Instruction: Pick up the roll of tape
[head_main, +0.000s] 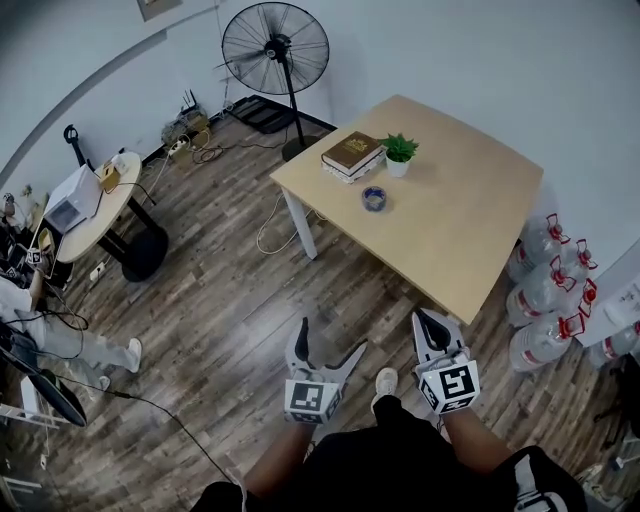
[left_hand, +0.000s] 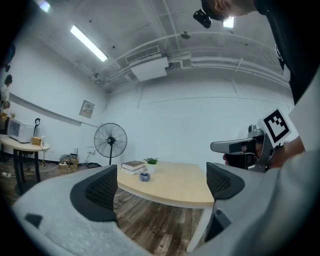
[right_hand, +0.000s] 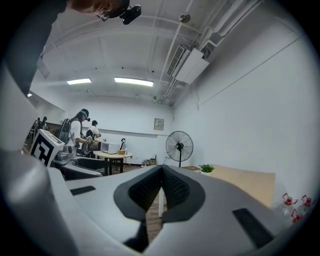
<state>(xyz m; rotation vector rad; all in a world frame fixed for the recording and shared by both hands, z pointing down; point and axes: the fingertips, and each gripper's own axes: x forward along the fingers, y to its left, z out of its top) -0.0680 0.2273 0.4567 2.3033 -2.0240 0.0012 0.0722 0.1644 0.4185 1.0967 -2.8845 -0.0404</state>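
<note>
The roll of tape (head_main: 374, 199), small and blue, lies on the light wooden table (head_main: 470, 210) near its left edge, in front of a book (head_main: 352, 153) and a small potted plant (head_main: 399, 152). In the left gripper view the tape (left_hand: 144, 176) shows far off between the jaws. My left gripper (head_main: 330, 338) is open, with nothing between its pads (left_hand: 102, 187). My right gripper (head_main: 423, 318) is shut and empty, its pads (right_hand: 150, 189) pressed together. Both hang over the wooden floor, short of the table's near corner.
A standing fan (head_main: 275, 48) is behind the table's far left. Several water bottles (head_main: 545, 290) stand on the floor at the right. A round table (head_main: 100, 205) with a microwave sits at the left, with cables on the floor and people nearby.
</note>
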